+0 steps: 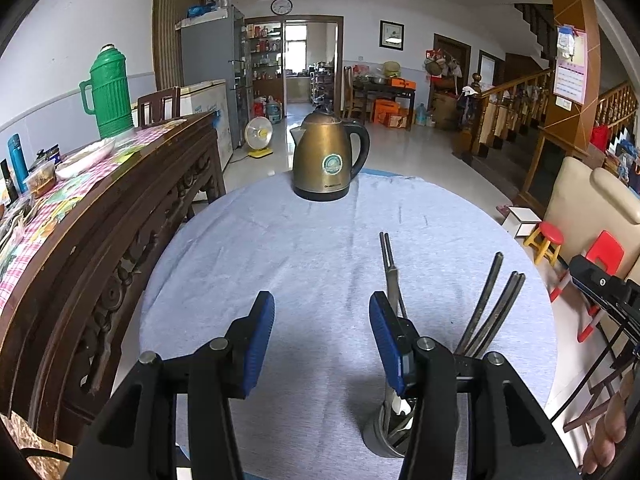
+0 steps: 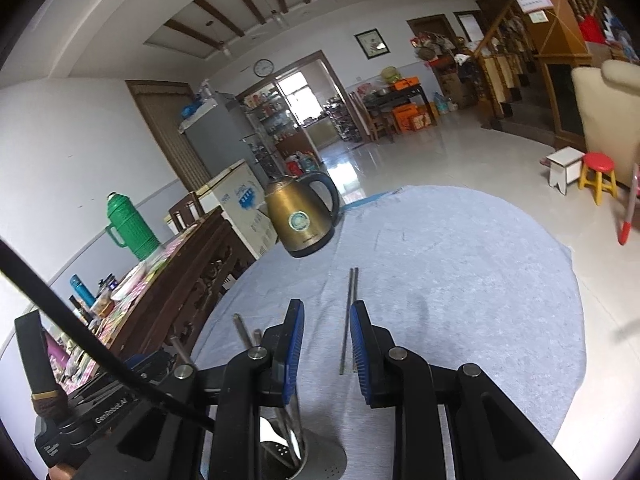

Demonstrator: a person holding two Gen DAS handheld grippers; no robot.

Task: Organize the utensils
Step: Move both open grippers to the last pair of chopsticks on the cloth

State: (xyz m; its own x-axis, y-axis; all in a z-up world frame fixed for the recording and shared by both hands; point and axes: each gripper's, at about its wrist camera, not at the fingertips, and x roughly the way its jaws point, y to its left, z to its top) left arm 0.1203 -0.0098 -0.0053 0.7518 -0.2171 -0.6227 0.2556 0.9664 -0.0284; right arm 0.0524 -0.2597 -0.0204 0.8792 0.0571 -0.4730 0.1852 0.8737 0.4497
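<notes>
Counter [image 1: 280, 248], round, pale blue cloth: one. Kettle [image 1: 326, 158], brass-coloured, far edge: one. Utensil holder [image 1: 384, 432], metal cylinder, near edge, under left hand-held gripper [image 1: 322, 338]: one, holding at least three dark handles [image 1: 494, 304]. Chopsticks [image 2: 348, 316]: one pair, flat on cloth, beyond holder. Left hand-held gripper: jaws wide apart, nothing held. Right hand-held gripper [image 2: 326, 350]: jaws parted, straddling chopsticks, not gripping

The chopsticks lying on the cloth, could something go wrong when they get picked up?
Maybe. The chopsticks are thin and lie flat on the cloth, so the open right tool might catch only one or pinch the cloth. The holder is already crowded and sits close under both tools, so the left tool could bump it over.
</notes>
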